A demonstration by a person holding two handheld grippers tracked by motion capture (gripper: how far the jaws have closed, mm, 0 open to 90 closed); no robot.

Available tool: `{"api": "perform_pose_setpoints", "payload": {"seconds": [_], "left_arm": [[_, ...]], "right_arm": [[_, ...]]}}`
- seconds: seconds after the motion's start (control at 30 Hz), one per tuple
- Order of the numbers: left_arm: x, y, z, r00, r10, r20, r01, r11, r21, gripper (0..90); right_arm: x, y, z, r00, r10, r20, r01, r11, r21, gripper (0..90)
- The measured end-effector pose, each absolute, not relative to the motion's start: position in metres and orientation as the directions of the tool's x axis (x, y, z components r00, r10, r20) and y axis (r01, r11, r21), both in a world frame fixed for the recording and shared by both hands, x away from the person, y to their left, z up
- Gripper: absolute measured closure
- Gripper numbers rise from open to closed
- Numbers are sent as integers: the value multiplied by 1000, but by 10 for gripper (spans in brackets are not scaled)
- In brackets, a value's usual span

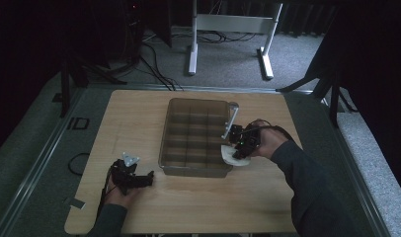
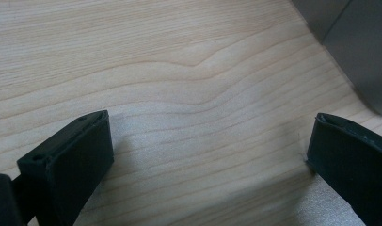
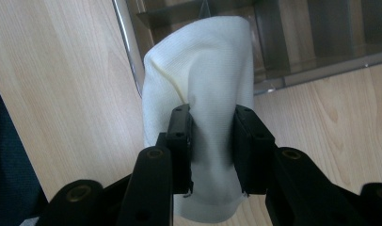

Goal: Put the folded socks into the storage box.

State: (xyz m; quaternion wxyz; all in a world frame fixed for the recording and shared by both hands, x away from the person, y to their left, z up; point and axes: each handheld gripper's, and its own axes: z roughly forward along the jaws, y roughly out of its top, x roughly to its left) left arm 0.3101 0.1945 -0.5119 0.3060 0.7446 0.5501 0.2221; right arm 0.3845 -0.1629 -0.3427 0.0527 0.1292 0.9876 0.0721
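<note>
High view: smoky clear plastic box point(image 1: 196, 137) with gridded compartments on a wooden table point(image 1: 139, 207); right gripper point(image 1: 242, 144) at the box's right wall pinches a white cloth point(image 1: 234, 157), left gripper point(image 1: 148, 178) lies left of the box's near corner. Left gripper view: jaws spread wide over bare wood grain. Right gripper view: jaws clamp the soft ribbed knit cloth point(image 3: 203, 89), bunched against the box rim point(image 3: 128, 42).

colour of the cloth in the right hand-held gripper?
White, finely knit cloth; plainest in the right gripper view, pinched in the right hand-held gripper.
</note>
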Motion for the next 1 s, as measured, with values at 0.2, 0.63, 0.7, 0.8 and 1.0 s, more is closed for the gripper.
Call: {"api": "perform_pose_setpoints", "payload": {"seconds": [0.2, 0.63, 0.7, 0.8, 1.0], "left_arm": [[310, 194, -512, 296, 955, -6, 683, -208, 700, 10], [310, 195, -512, 296, 955, -6, 684, -208, 700, 11], [310, 195, -512, 296, 955, -6, 684, -208, 700, 10], [310, 194, -512, 296, 955, -6, 683, -207, 700, 10], [310, 194, -512, 296, 955, -6, 683, -207, 700, 10]], "right_arm": [[386, -157, -345, -963, 255, -88, 240, 958, 154, 703], [389, -150, -346, -964, 251, -83, 236, 959, 156, 702], [389, -149, -347, -964, 253, -84, 238, 959, 155, 702], [389, -148, -347, -964, 251, -83, 236, 959, 156, 701], [390, -142, -348, -966, 247, -80, 232, 960, 160, 701]]}}
